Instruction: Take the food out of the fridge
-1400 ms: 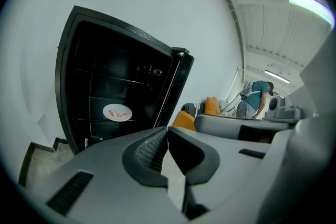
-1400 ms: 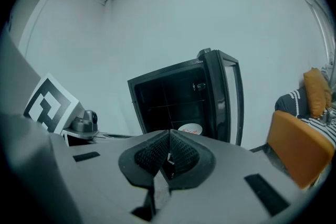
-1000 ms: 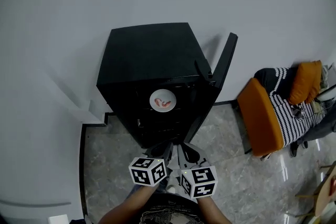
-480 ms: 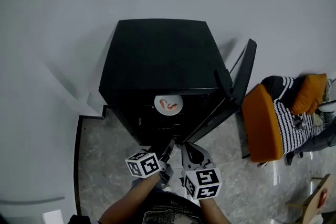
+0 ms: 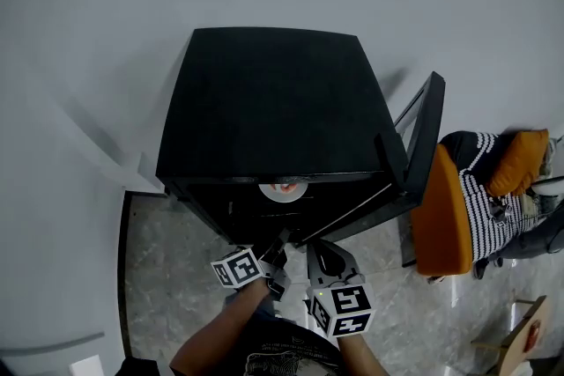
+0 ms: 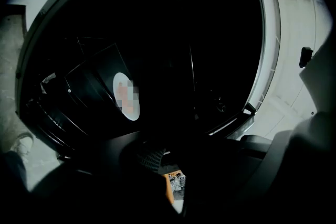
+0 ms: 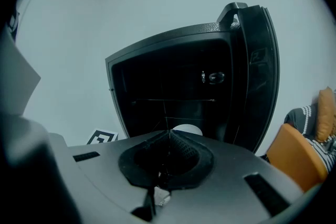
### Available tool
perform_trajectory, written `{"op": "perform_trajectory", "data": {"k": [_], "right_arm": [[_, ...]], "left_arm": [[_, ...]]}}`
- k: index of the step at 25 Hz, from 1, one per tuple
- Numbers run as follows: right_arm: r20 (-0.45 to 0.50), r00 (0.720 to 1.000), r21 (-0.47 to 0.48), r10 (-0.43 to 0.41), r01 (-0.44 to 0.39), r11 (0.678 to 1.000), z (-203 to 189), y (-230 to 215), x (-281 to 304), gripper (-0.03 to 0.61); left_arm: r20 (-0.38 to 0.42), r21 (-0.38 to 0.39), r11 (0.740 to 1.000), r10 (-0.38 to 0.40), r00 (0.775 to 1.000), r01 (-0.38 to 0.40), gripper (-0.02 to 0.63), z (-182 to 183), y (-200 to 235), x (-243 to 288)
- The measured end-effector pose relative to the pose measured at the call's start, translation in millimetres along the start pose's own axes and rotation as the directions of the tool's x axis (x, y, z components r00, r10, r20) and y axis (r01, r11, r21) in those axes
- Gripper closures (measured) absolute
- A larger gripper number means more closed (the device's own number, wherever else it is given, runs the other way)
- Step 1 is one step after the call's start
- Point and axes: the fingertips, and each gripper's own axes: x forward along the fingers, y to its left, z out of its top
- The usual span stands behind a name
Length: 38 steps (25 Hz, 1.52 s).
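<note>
A black mini fridge (image 5: pixel 273 101) stands against the wall with its door (image 5: pixel 424 139) swung open to the right. On a wire shelf inside sits a white plate (image 5: pixel 284 187) holding pinkish-red food, half hidden under the fridge's top edge. The plate (image 6: pixel 127 96) shows bright in the dark interior in the left gripper view, and the plate's rim (image 7: pixel 187 130) peeks over the jaws in the right gripper view. My left gripper (image 5: pixel 278 249) (image 6: pixel 157 147) and right gripper (image 5: pixel 315 253) (image 7: pixel 168 135) are side by side just outside the opening, both shut and empty.
An orange chair (image 5: pixel 451 211) with a striped cushion (image 5: pixel 492 185) stands right of the open door. Marble floor (image 5: pixel 167 260) lies in front of the fridge. A white ledge (image 5: pixel 132 172) juts from the wall on the left.
The view has moved forward over the fridge, so its top now hides more of the plate. Both grippers stay shut by the opening; the left has shifted slightly.
</note>
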Motion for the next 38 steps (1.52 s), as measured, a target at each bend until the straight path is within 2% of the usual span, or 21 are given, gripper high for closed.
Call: {"op": "perform_trajectory", "data": {"k": [5,13,17,26,38], "right_arm": [[-0.011,1.0,0.002,-0.01,0.01,1.0,5,-8,14,0.556],[-0.055,0.998,0.009,-0.013,0.014,1.0,2,-16,34,0.556],[-0.037,0.999,0.014,-0.025,0.025,1.0,6,-24,42,0.557],[-0.054,0.997,0.015,-0.048,0.049,0.999,5,-38,53,0.556],[-0.042,0.997,0.024,-0.065,0.066,0.998,9,-51,63,0.557]], "left_arm": [[0.014,-0.04,0.999,0.0,1.0,0.001,0.597,8,18,13],[0.013,-0.06,0.997,0.052,0.999,-0.052,0.592,20,51,31],[0.009,-0.113,0.992,0.053,0.999,-0.051,0.528,21,62,38],[0.034,-0.193,0.978,0.083,0.996,-0.075,0.517,30,81,58],[-0.024,-0.221,0.969,0.103,0.994,-0.106,0.517,22,90,70]]}}
